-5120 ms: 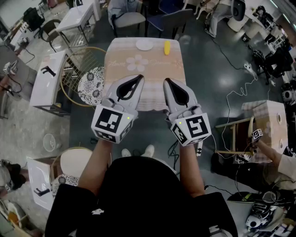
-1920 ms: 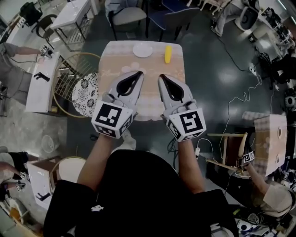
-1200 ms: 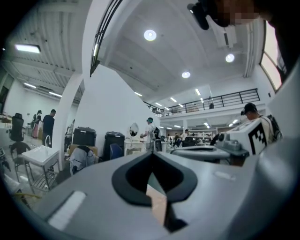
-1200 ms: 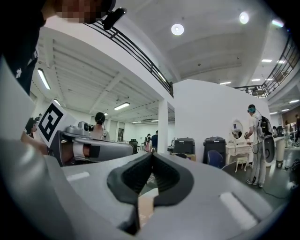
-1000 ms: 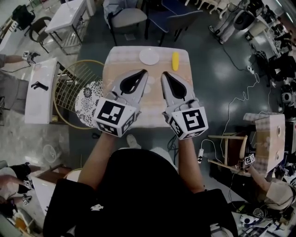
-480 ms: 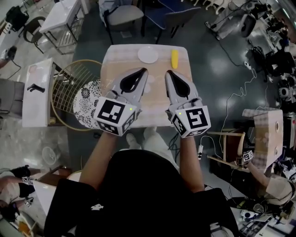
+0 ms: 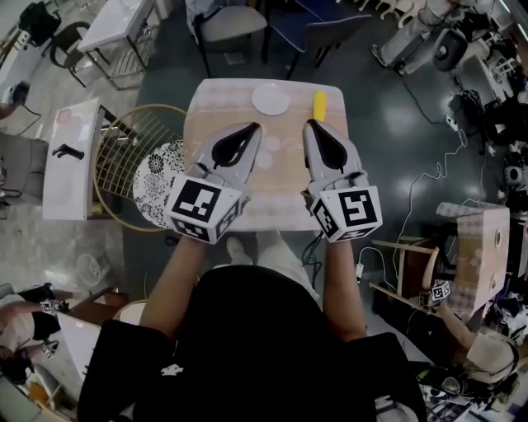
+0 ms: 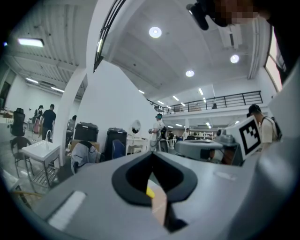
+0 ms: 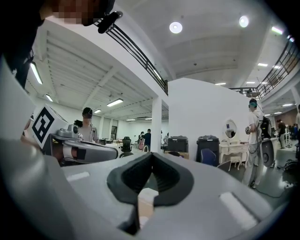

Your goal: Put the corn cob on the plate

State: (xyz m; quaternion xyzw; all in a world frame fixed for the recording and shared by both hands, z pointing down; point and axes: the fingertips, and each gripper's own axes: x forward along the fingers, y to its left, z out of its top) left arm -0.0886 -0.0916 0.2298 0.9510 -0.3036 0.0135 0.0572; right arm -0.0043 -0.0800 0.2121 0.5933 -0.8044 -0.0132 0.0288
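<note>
A yellow corn cob (image 7: 319, 105) lies at the far right of a small table with a beige cloth (image 7: 206, 111). To its left sits a white plate (image 7: 271, 99), bare, near the far edge. Both grippers are held level over the table's near half, well short of both. My left gripper (image 7: 252, 127) has its jaws shut with nothing in them, tips toward the plate. The right gripper (image 7: 311, 124), also shut on nothing, sits just short of the cob. Through the left gripper's (image 8: 151, 154) jaw hollow a sliver of the corn cob (image 8: 149, 191) shows. The right gripper (image 9: 152, 154) view shows its tips meeting.
A round wire chair with a patterned cushion (image 7: 157, 169) stands against the table's left side. White side tables (image 7: 70, 157) are farther left, and chairs (image 7: 235, 21) behind the table. A wooden stool (image 7: 478, 239) and floor cables (image 7: 421, 177) are at the right.
The table has drawn nearer and both grippers have moved forward over it. The right gripper's tips are closer to the corn cob. Both stay shut.
</note>
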